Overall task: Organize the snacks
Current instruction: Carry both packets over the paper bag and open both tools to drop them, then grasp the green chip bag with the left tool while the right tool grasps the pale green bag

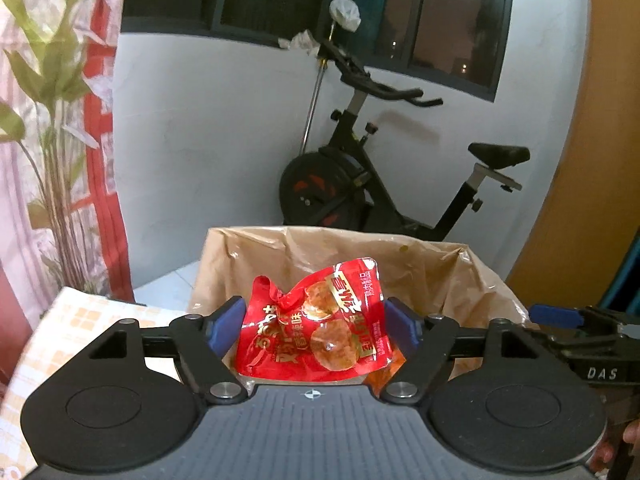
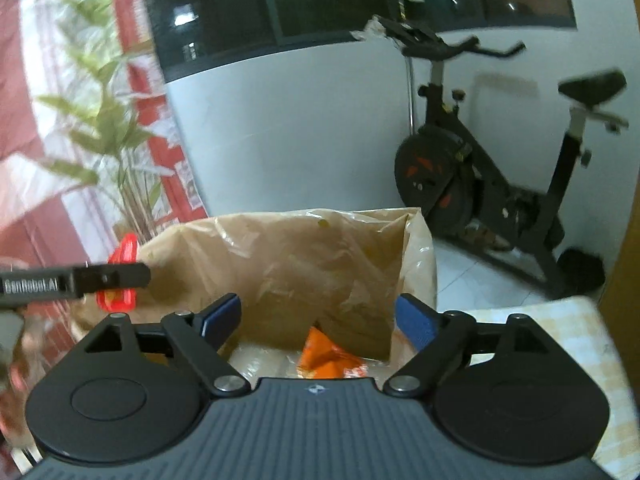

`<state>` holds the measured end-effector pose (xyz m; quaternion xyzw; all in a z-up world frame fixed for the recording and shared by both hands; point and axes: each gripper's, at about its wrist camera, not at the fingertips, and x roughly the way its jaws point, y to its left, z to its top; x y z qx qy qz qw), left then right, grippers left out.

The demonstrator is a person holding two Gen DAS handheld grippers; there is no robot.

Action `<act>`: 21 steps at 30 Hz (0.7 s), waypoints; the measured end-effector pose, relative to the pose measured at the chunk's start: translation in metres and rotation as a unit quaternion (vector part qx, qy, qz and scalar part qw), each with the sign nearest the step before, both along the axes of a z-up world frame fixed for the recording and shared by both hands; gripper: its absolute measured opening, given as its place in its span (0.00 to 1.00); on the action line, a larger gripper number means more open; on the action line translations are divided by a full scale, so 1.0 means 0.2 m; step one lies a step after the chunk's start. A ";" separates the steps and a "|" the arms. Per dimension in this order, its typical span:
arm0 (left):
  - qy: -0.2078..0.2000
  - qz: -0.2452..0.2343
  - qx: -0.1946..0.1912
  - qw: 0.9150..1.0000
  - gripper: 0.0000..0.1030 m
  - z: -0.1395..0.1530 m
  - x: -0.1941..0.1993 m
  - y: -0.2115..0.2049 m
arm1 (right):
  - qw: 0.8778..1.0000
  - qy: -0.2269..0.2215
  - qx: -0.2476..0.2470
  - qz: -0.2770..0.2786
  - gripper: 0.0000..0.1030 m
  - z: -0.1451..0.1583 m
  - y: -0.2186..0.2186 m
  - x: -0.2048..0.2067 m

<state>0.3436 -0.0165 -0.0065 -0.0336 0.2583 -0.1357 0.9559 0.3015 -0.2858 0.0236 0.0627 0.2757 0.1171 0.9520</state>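
While your left gripper (image 1: 314, 320) hangs over the mouth of the brown paper bag (image 1: 432, 276), the red snack packet (image 1: 316, 322) sits between its blue pads (image 1: 226, 322), and you should judge it already let go: the jaws stand wide, the left pad is at most brushing the packet's edge, and a gap shows between the right pad and the foil. I cannot tell whether the packet is dropping or caught on something beneath it. Your right gripper (image 2: 318, 320) is spread open just as wide and holds nothing; it points into the same bag (image 2: 280, 264), where an orange packet (image 2: 324, 354) lies on the bottom, on a pale surface I cannot identify. From the right wrist view you can see the red packet (image 2: 122, 276) poking out behind the left gripper's finger at the bag's left wall. Treat this packet as light, soft and crinkly: a sealed foil pouch with a knotted, crumpled upper corner and lumpy pieces inside, most likely slick on its glossy faces. If you must take it up again, close on the flat sealed margin or the bunched corner, not across the bulging middle, where the pads could slide or squash the contents. Expect it to flutter and turn as it falls, so release low inside the bag. Its thin paper walls will fold if nudged, so keep both grippers off the rim. The checked worktop (image 2: 600, 344) shows beside the bag.
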 end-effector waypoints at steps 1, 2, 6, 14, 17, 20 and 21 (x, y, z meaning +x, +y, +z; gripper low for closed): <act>-0.006 0.002 0.003 1.000 0.76 0.01 -0.03 0.01 | 1.000 -0.005 -0.009 0.003 0.84 0.00 0.01 -0.03; -0.012 0.003 0.007 1.000 0.77 0.02 -0.06 0.02 | 1.000 -0.010 -0.016 0.006 0.84 0.01 0.01 -0.05; -0.030 0.014 0.022 0.999 0.78 0.06 -0.19 0.07 | 0.999 -0.024 -0.036 0.008 0.84 0.01 0.03 -0.16; -0.040 0.044 0.012 0.998 0.79 0.07 -0.45 0.24 | 0.998 -0.050 -0.032 -0.007 0.84 -0.01 0.00 -0.36; -0.039 0.061 0.010 0.997 0.79 0.05 -0.53 0.30 | 0.998 -0.055 -0.037 -0.007 0.84 -0.04 0.01 -0.42; -0.027 0.078 0.004 0.997 0.79 0.00 -0.59 0.35 | 0.998 -0.057 -0.038 -0.011 0.84 -0.06 0.02 -0.48; -0.023 0.082 0.000 0.996 0.79 -0.02 -0.61 0.37 | 0.998 -0.057 -0.037 -0.012 0.84 -0.08 0.03 -0.50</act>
